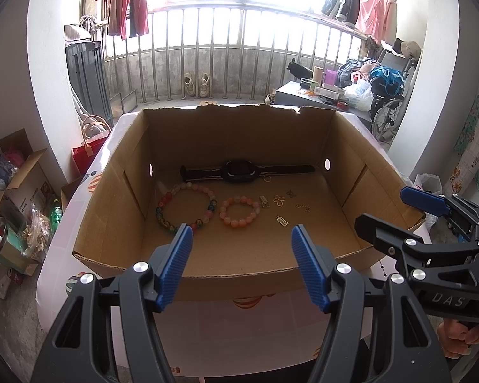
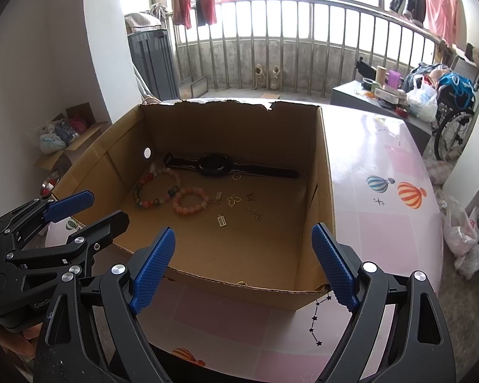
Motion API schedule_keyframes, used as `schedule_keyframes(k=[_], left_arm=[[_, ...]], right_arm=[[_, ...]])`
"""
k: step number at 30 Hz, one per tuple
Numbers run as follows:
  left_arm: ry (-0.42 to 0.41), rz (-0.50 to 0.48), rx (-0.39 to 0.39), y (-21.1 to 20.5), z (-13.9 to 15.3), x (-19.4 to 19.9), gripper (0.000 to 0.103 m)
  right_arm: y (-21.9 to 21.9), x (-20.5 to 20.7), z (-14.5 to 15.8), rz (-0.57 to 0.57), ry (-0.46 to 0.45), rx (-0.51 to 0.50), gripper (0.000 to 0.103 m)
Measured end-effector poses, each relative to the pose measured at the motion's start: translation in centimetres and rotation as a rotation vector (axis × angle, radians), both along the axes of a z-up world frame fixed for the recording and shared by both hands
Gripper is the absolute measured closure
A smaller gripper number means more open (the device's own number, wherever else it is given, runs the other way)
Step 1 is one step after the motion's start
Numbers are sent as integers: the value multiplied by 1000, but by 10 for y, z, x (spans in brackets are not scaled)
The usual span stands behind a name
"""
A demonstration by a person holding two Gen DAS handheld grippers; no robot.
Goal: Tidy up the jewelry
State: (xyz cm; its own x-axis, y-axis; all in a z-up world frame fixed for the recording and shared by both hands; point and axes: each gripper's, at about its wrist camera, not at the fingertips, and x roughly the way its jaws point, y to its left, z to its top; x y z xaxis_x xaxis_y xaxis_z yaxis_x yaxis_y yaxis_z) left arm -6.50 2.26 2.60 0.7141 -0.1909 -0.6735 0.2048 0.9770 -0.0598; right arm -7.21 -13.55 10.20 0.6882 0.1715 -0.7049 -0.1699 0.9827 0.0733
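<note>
Jewelry all laid out in the cardboard box [image 1: 351, 146] on the tabletop [image 2: 383, 172]

Both hand-held grippers, left [image 1: 242, 266] and right [image 2: 243, 266], hang released and empty. Bead bracelets [image 1: 239, 212] look light, slick, rollable; pinch across the beads. Tiny charms [image 1: 281, 220] are fiddly.

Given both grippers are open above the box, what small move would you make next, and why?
Probably lower the left gripper into the cardboard box toward the pink bead bracelet: its jaws are open and empty, and the bracelet lies loose just ahead.
</note>
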Motion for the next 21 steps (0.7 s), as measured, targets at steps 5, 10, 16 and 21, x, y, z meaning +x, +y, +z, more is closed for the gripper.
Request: schedule_keyframes(k=[5,10,16,21], left_arm=[[4,9,3,-2,1,0,41],[-6,10,8,-3,0,-2,41],[-23,-1,11,-4,-1,-5,41],[-22,6,6,-4,-2,-4,41]], right_arm=[[0,0,0,4,3,-1,20],[1,0,0,9,4,-5,20],[-2,0,1,16,4,-12,20],[-3,1,1,15,4,-9,20]])
